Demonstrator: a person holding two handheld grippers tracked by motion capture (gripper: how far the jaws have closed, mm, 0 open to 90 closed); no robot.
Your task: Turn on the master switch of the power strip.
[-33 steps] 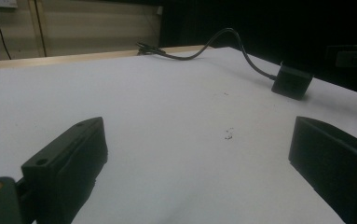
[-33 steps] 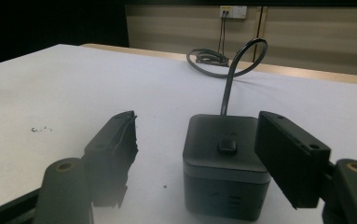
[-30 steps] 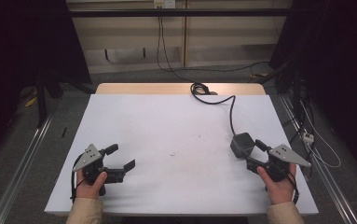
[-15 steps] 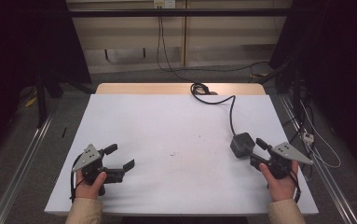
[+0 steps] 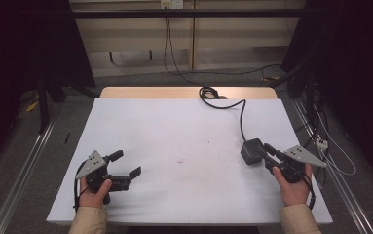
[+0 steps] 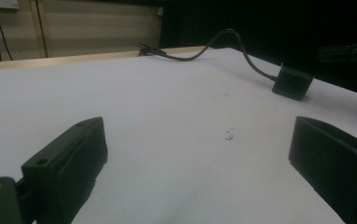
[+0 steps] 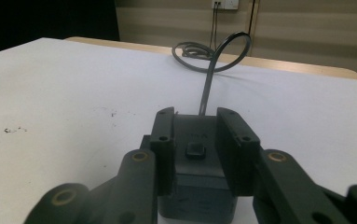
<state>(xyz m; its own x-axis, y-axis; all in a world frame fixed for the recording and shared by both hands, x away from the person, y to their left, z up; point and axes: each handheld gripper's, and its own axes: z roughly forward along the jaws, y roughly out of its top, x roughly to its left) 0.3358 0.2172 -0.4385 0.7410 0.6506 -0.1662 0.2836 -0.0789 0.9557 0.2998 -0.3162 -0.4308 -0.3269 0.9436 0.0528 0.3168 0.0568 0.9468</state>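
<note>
A dark grey power adapter point(image 5: 251, 150) lies on the white table point(image 5: 184, 131) at the right, and its black cable point(image 5: 242, 117) runs to a coil at the far edge. My right gripper point(image 5: 267, 156) is shut on it. In the right gripper view, the jaws of the right gripper point(image 7: 197, 119) press on both sides of the adapter point(image 7: 195, 140), and the cable point(image 7: 209, 88) rises from it. My left gripper point(image 5: 125, 164) rests at the front left, open, with nothing in it. Bare table lies between the jaws of the left gripper point(image 6: 199, 140), and the adapter point(image 6: 292, 81) sits far off.
Small dark specks point(image 5: 180, 161) mark the table's middle. The coiled cable point(image 5: 208, 92) lies on the wooden strip at the far edge. Metal rails point(image 5: 23, 165) run along the floor on both sides. More cables point(image 5: 330, 146) hang off the right.
</note>
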